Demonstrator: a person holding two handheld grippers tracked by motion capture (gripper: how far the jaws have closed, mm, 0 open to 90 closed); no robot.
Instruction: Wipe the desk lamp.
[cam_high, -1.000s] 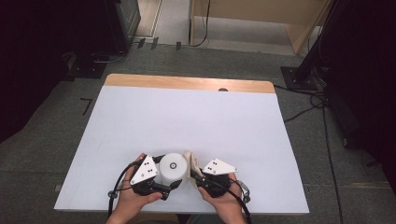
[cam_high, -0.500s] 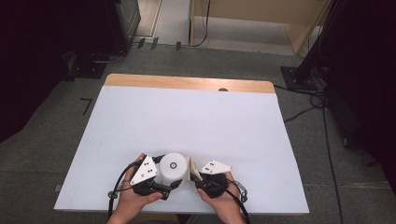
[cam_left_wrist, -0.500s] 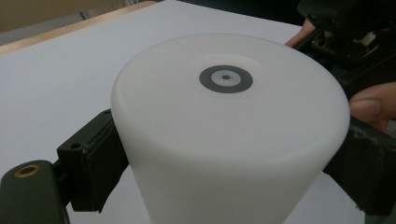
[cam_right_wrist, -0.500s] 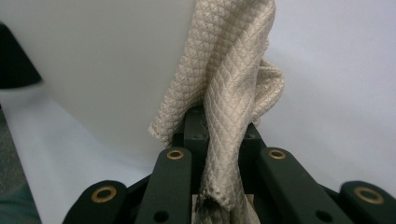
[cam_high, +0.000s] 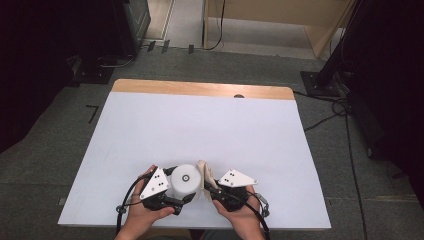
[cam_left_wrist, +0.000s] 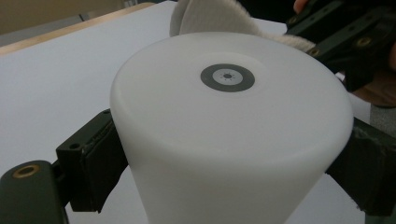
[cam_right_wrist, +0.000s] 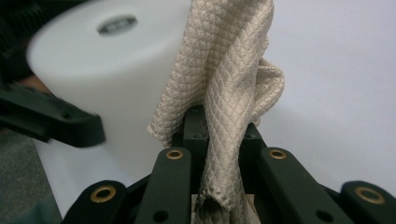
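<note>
Much bare table (cam_high: 200, 125) beyond cylinder (cam_high: 186, 180) and cloth (cam_high: 204, 172).

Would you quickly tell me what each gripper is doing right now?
Left gripper: closed on the white cup, a jaw on either side.
Right gripper: closed on the beige cloth.

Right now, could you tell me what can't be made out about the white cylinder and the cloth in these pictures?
- White cylinder: its base is cut off by the bottom edge of the left gripper view, and the left gripper and hands hide it in the high view.
- Cloth: whether it touches the cylinder's side is unclear; its own folds cover the spot in the right gripper view.
- Cloth's lower end: hidden between the right gripper's jaws.
</note>
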